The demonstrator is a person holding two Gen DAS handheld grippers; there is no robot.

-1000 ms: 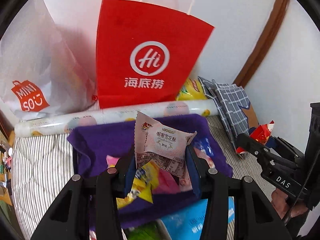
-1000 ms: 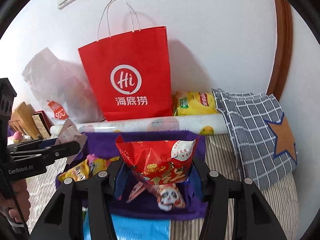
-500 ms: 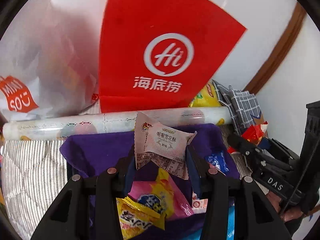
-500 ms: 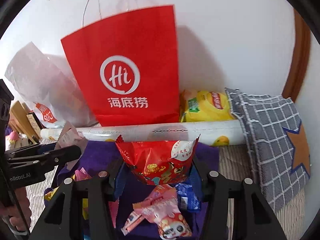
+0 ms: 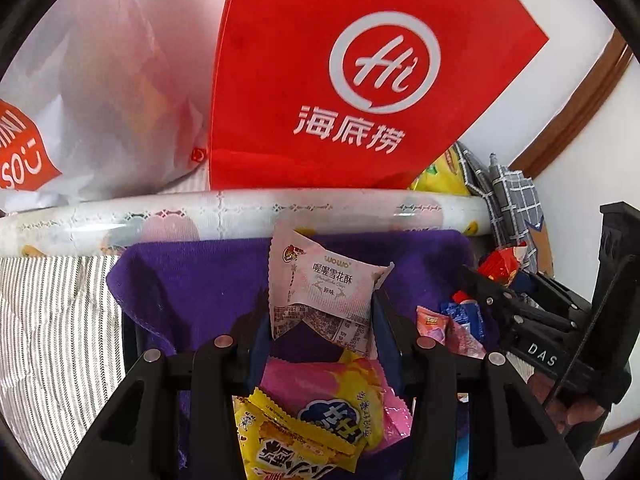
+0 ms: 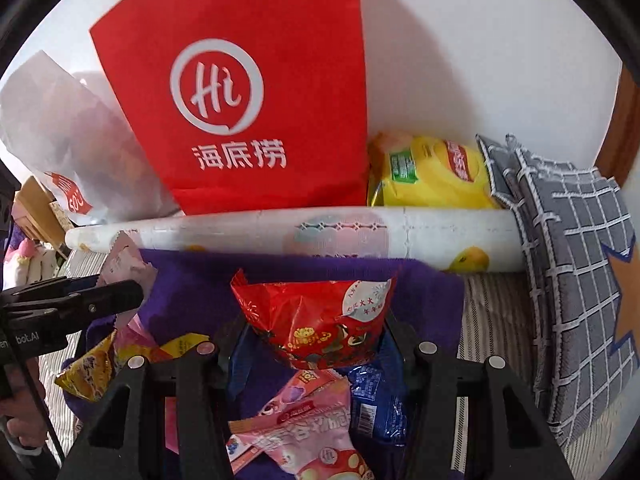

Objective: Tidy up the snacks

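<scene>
My left gripper is shut on a pale pink snack packet and holds it above a purple cloth strewn with snacks. My right gripper is shut on a red snack packet over the same cloth. Pink and yellow packets lie under the left gripper. Pink and blue packets lie under the right one. Each gripper shows in the other's view: the right and the left. A red paper bag stands upright behind the cloth, also in the right wrist view.
A patterned white roll lies between the cloth and the bag. A white plastic bag is at the left, a yellow chip bag and a grey checked cushion at the right. The surface is striped bedding against a white wall.
Both grippers have moved forward toward the red bag, which now looms much larger. Each still holds its packet. The snacks on the cloth have slid lower in both views.
</scene>
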